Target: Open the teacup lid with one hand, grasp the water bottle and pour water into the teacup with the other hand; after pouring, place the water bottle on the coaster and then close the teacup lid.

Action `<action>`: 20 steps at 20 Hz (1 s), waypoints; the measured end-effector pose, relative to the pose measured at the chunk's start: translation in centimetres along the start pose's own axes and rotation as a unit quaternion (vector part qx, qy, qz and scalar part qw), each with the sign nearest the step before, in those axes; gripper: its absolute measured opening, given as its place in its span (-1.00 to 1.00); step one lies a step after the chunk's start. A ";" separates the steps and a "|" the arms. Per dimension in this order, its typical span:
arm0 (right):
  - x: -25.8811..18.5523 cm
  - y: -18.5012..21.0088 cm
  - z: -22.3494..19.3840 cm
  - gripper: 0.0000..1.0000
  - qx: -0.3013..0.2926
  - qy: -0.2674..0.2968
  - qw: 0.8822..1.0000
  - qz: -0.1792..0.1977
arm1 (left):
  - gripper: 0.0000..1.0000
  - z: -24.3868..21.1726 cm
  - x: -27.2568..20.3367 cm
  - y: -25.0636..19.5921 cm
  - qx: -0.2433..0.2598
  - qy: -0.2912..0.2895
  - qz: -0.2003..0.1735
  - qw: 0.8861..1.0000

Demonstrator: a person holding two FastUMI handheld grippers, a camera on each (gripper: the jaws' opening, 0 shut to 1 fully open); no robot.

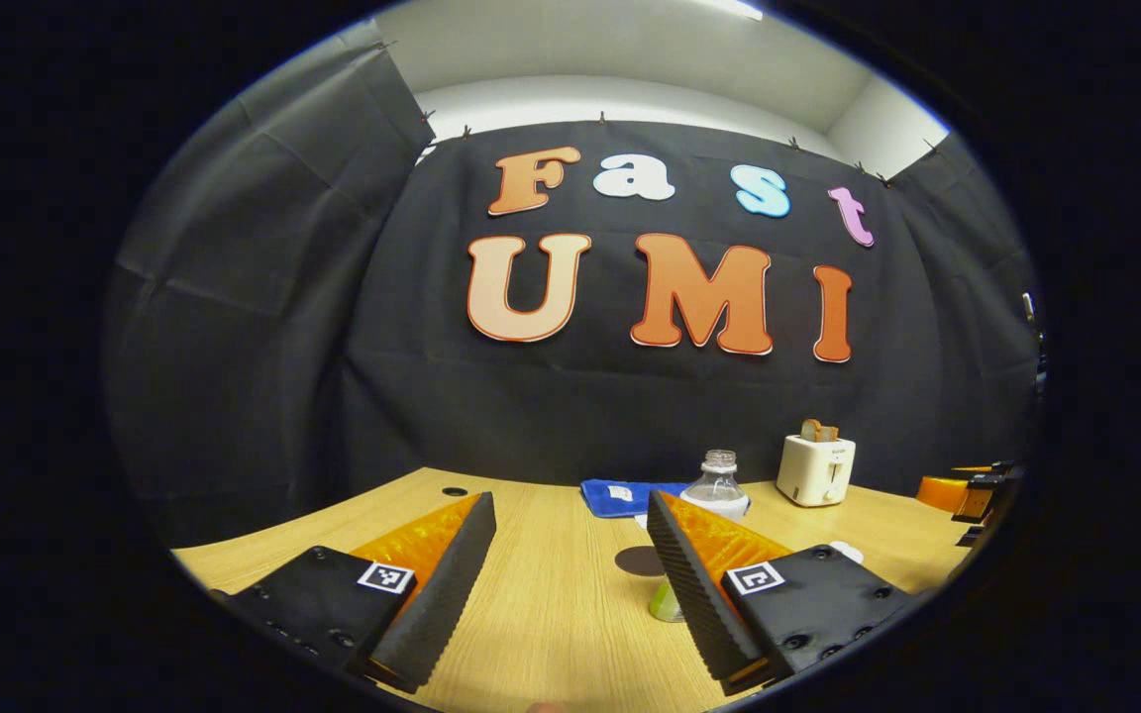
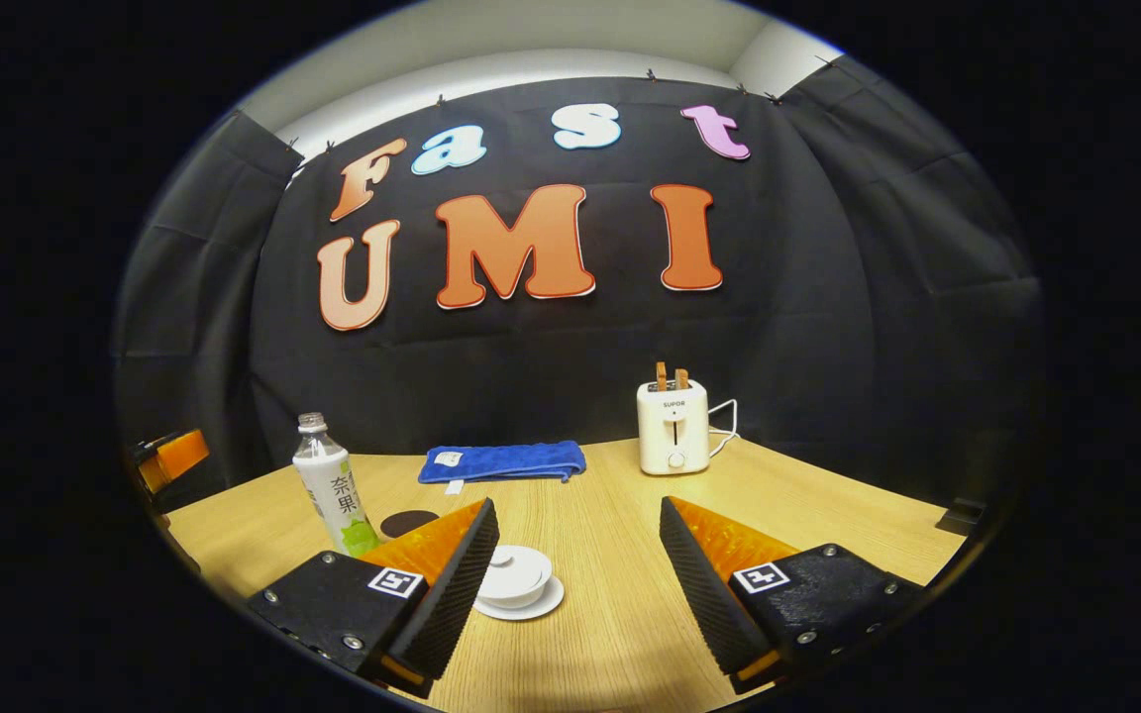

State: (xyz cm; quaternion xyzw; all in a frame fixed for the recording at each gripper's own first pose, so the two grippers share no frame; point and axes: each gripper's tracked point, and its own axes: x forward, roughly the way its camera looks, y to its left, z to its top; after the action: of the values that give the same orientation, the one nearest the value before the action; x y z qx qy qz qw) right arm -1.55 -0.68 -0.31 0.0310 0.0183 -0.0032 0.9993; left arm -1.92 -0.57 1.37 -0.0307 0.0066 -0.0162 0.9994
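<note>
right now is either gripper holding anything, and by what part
Nothing is held. The left gripper and right gripper are both open over the table; the bottle and lidded teacup stand untouched.

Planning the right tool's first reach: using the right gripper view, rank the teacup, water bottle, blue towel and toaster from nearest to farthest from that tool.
1. Teacup, lid on, just beside the right tool's left finger.
2. Water bottle, upright, farther left.
3. Blue towel, folded, near the back wall.
4. Toaster, back right; too close to the towel's depth to call firmly.

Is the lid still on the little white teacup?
Yes. The lid sits on the teacup, knob up, on its saucer.
</note>
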 end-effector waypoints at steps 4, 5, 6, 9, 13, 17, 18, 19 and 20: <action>0.4 0.3 -0.7 0.96 -0.007 0.010 1.000 -0.004 | 0.97 -0.8 0.3 -0.1 0.008 0.009 -0.001 1.000; 0.7 0.3 -1.0 0.96 -0.012 0.013 1.000 -0.006 | 0.99 -1.1 0.4 -0.3 0.009 0.012 -0.003 1.000; 1.0 0.6 -1.3 0.96 -0.015 0.017 1.000 -0.004 | 0.97 -1.3 0.5 -0.4 0.009 0.014 -0.005 1.000; 1.9 2.6 -1.9 0.96 -0.011 0.026 0.999 0.016 | 0.97 -2.2 0.8 -0.7 0.013 0.024 -0.009 1.000; 4.2 4.4 -2.9 0.96 -0.029 0.043 0.998 0.025 | 0.99 -2.9 1.0 -0.8 0.018 0.031 -0.010 0.999; 6.4 5.7 -4.8 0.95 -0.020 0.081 0.996 0.037 | 0.99 -3.4 1.3 -0.4 0.021 0.038 -0.005 0.999; 6.8 5.9 -5.6 0.94 -0.018 0.093 0.995 0.037 | 0.99 -3.5 1.3 -0.4 0.022 0.040 -0.005 0.999; 7.0 6.1 -6.2 0.91 -0.017 0.103 0.994 0.038 | 0.99 -3.8 1.4 -0.3 0.024 0.042 -0.004 0.999; 7.2 6.4 -6.6 0.81 -0.017 0.109 0.993 0.040 | 0.99 -3.9 1.5 -0.2 0.025 0.045 -0.003 0.999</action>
State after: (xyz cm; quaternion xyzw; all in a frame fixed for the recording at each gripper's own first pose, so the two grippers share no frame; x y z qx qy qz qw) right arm 5.44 6.07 -6.80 0.0149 0.1262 0.0405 0.9911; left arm -0.47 -1.08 -2.57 -0.0047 0.0509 -0.0206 0.9985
